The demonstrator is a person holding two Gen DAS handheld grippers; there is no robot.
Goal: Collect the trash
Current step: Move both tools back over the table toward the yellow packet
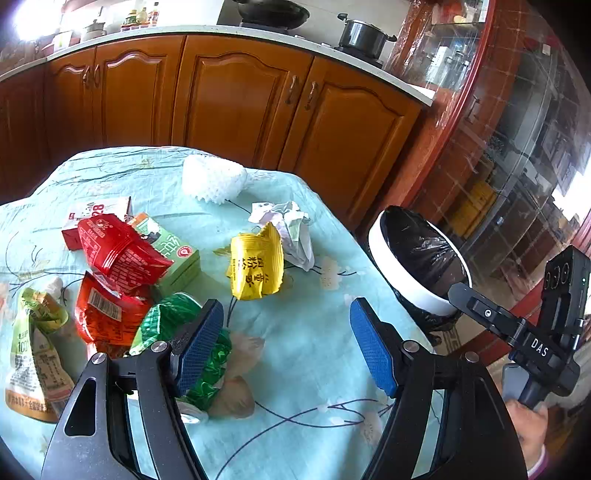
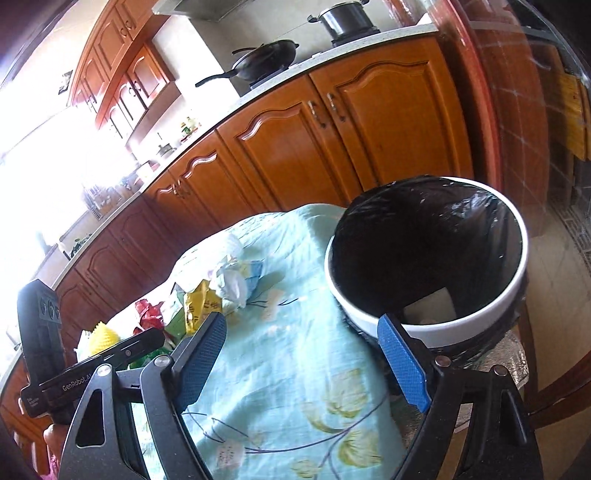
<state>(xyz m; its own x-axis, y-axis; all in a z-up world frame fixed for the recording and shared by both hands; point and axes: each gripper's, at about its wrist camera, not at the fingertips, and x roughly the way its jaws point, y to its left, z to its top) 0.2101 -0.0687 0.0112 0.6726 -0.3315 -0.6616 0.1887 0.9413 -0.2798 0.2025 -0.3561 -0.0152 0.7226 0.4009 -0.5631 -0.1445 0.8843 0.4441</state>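
Trash lies on the light-blue flowered tablecloth (image 1: 295, 354): a yellow packet (image 1: 255, 268), crumpled white paper (image 1: 291, 229), white foam net (image 1: 212, 179), red wrappers (image 1: 118, 251), a green carton (image 1: 177, 254), a green foil wrapper (image 1: 166, 321) and a juice pouch (image 1: 35, 354). My left gripper (image 1: 288, 347) is open and empty above the cloth, its left finger over the green foil. My right gripper (image 2: 306, 362) is open and empty at the table's right edge, beside the white bin (image 2: 432, 328) with a black liner. The bin also shows in the left wrist view (image 1: 402, 284).
Wooden kitchen cabinets (image 1: 229, 99) stand behind the table, with a wok (image 2: 266, 61) and a pot (image 1: 364, 35) on the counter. A glass-fronted red cabinet (image 1: 517, 147) is at the right. A white item (image 2: 430, 306) lies inside the bin.
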